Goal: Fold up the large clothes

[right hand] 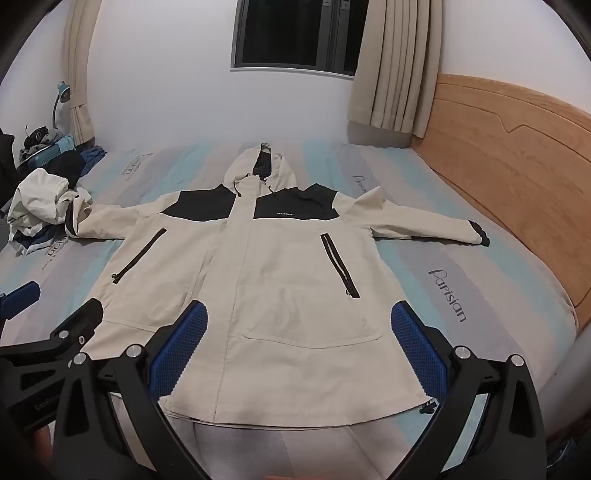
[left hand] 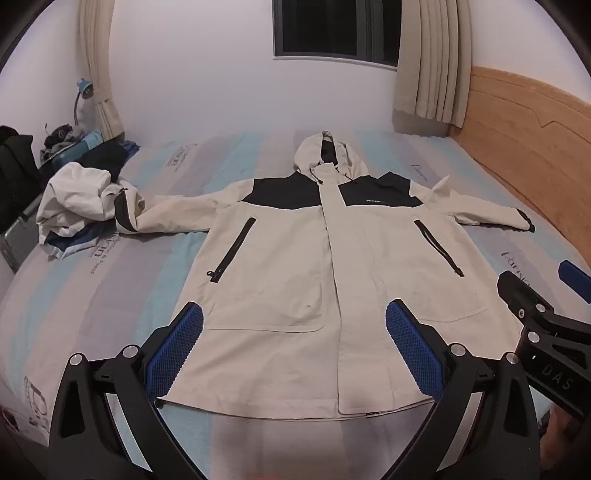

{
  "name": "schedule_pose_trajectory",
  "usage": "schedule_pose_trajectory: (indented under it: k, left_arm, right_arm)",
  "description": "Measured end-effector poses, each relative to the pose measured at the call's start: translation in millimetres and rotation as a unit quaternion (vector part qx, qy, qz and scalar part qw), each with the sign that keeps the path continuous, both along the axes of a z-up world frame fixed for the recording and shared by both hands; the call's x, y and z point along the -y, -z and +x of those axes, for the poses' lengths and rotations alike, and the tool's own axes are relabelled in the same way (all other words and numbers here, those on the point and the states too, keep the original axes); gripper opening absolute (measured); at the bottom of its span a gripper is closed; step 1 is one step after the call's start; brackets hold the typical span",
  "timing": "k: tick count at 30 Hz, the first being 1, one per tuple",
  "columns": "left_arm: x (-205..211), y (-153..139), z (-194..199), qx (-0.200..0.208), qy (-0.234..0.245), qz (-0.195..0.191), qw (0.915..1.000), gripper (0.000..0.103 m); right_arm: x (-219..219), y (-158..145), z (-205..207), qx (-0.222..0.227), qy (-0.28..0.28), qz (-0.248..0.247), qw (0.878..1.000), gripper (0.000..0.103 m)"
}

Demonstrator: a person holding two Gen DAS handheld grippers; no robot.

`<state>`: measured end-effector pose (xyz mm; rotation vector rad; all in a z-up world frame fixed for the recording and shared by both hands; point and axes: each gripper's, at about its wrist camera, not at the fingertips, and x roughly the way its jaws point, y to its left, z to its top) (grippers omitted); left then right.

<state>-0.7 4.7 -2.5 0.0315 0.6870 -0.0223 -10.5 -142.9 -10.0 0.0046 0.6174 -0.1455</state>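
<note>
A cream hooded jacket with black shoulder panels and black zip pockets (left hand: 314, 280) lies flat, front side up, on the striped blue-and-grey mattress (left hand: 110, 295), straight ahead of both claws, hood pointing away toward the white wall and dark window (left hand: 336, 27). Both sleeves are spread out sideways.

The left claw (left hand: 293, 350) hovers over the jacket's hem with its blue ribbed pads (left hand: 173, 354) spread wide, gripping nothing. Its camera also catches the right claw (left hand: 543, 295) off to its right, near the jacket's lower right corner. Far ahead to its left, a crumpled heap of cream and blue clothes (left hand: 77, 199) touches the jacket's left cuff.

The right claw (right hand: 299, 350) likewise hangs above the hem, its jaws wide apart and empty, over the jacket's right half (right hand: 295, 295). From this view the left claw (right hand: 51, 314) appears at the lower left, beside the hem. This camera shows more of the wooden headboard (right hand: 517, 155) to the right, the whole right sleeve with its black cuff (right hand: 480, 232), and the "Parisian" lettering (right hand: 448, 293) on the mattress just right of the claw. The clothes heap (right hand: 40, 206) sits far ahead on the left. Beige curtains (right hand: 391, 62) flank the window.
</note>
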Motion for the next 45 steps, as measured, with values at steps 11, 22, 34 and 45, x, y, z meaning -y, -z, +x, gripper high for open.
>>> schedule_pose_trajectory:
  k: [11,22,34,45]
  left_arm:
    - [-1.2,-1.9,-0.3,0.001,-0.002,0.002,1.0000,0.097]
    - [-0.8,-1.9,-1.4,0.003,0.000,0.003,1.0000,0.097]
    - [-0.5,-3.0,-1.3,0.004,0.002,0.000,1.0000,0.097]
    - [0.2,-4.0,-1.3,0.004,0.000,-0.001,1.0000,0.097]
  right_arm:
    - [-2.1,0.5,1.6,0.000,0.000,-0.006,1.000,0.096]
    - [-2.1,1.0,1.1,0.001,0.000,-0.006,1.000,0.096]
    - [-2.3,1.2,1.6,0.001,-0.001,-0.006,1.000,0.096]
    - [-2.1,1.7,1.7,0.001,-0.002,-0.006,1.000,0.096]
